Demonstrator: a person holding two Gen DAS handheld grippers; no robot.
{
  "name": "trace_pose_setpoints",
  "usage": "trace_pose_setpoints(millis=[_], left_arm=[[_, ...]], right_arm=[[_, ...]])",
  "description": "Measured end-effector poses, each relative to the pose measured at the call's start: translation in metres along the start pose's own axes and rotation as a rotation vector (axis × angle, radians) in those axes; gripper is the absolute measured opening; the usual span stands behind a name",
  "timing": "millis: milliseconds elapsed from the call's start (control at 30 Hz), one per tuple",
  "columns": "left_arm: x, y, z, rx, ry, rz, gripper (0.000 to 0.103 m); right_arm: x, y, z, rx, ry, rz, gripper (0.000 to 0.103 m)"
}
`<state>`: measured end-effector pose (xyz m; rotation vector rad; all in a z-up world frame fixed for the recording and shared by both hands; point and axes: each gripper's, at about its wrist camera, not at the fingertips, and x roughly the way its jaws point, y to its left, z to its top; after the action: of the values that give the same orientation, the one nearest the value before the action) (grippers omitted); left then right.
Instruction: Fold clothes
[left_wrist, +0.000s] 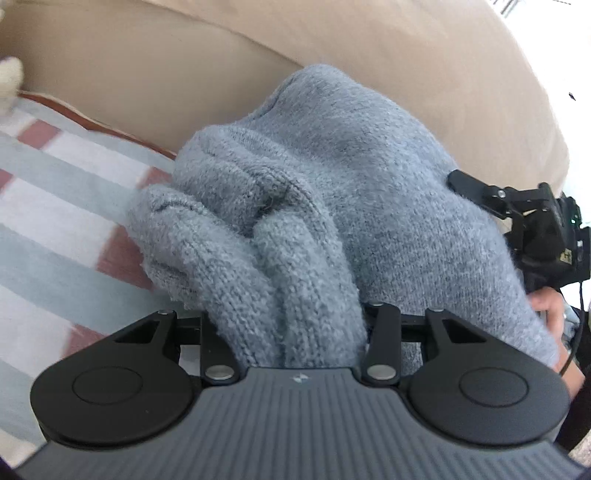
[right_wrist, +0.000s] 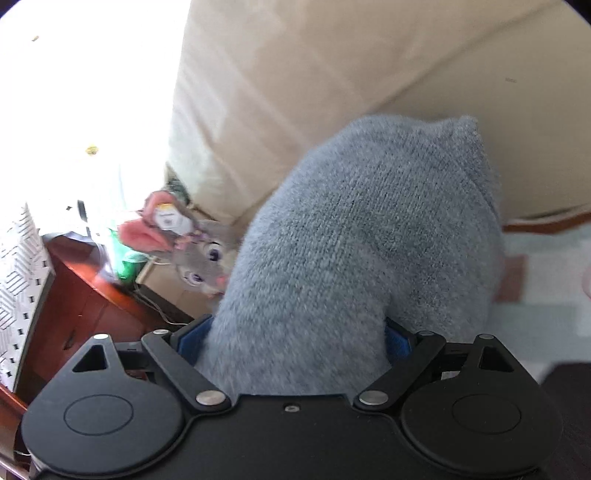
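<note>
Both grippers have a grip on the same grey-blue knit sweater (left_wrist: 332, 206), lifted up in front of a beige upholstered backrest (left_wrist: 184, 66). The left gripper (left_wrist: 284, 332) points forward and slightly down, its black fingers clamped around a thick bunched roll of the knit, so the fabric fills the whole gap between them. The right gripper (right_wrist: 295, 343) is doing the same thing on its end: blue-padded fingers (right_wrist: 397, 341) squeezed onto a fat wad of sweater that rises up and blocks most of its view. From the left wrist view you can see the right gripper off to the side, with a bare hand (left_wrist: 554, 306) wrapped around its handle.

The sweater is fuzzy, chunky and ribbed in places, folded into soft rounded lumps. Below it lies a striped blanket (left_wrist: 55, 206) in pale teal, white and brick red, smooth and flat. A grey plush rabbit (right_wrist: 195, 254) with pink ears sits by a reddish wooden cabinet (right_wrist: 85, 306).
</note>
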<state>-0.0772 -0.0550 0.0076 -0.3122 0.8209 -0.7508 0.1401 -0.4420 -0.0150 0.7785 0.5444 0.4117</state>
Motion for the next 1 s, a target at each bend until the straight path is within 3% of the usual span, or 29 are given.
trace_pose_setpoints(millis=[167, 333, 467, 533, 600, 667, 700, 767, 833, 900, 1000], left_arm=[[-0.045, 0.014, 0.022, 0.008, -0.021, 0.103, 0.039], [-0.103, 0.029, 0.061, 0.081, -0.084, 0.247, 0.039], [-0.14, 0.042, 0.091, 0.172, -0.149, 0.371, 0.039], [-0.139, 0.055, 0.102, 0.25, -0.189, 0.447, 0.039], [-0.127, 0.084, 0.11, 0.283, -0.18, 0.53, 0.04], [-0.113, 0.131, 0.107, 0.197, -0.092, 0.594, 0.042], [-0.107, 0.159, 0.098, 0.107, -0.019, 0.61, 0.043], [-0.107, 0.201, 0.075, -0.061, 0.056, 0.6, 0.044], [-0.115, 0.23, 0.05, -0.21, 0.077, 0.568, 0.05], [-0.135, 0.236, 0.041, -0.286, 0.023, 0.542, 0.058], [-0.154, 0.238, 0.038, -0.354, 0.003, 0.542, 0.059]], right_arm=[[0.05, 0.032, 0.009, -0.056, 0.012, 0.081, 0.094], [0.093, 0.058, 0.025, -0.032, 0.011, 0.25, 0.094], [0.14, 0.07, 0.019, -0.031, 0.033, 0.269, 0.094], [0.165, 0.072, 0.01, -0.016, 0.035, 0.27, 0.093], [0.179, 0.056, -0.015, 0.015, 0.022, 0.209, 0.093], [0.206, 0.035, -0.039, 0.118, 0.066, 0.075, 0.094], [0.22, 0.027, -0.052, 0.135, 0.139, -0.012, 0.093], [0.234, 0.027, -0.067, 0.072, 0.24, -0.114, 0.093], [0.233, 0.037, -0.079, 0.051, 0.313, -0.102, 0.093], [0.225, 0.05, -0.084, 0.028, 0.371, -0.104, 0.093], [0.201, 0.039, -0.079, 0.066, 0.34, -0.095, 0.095]])
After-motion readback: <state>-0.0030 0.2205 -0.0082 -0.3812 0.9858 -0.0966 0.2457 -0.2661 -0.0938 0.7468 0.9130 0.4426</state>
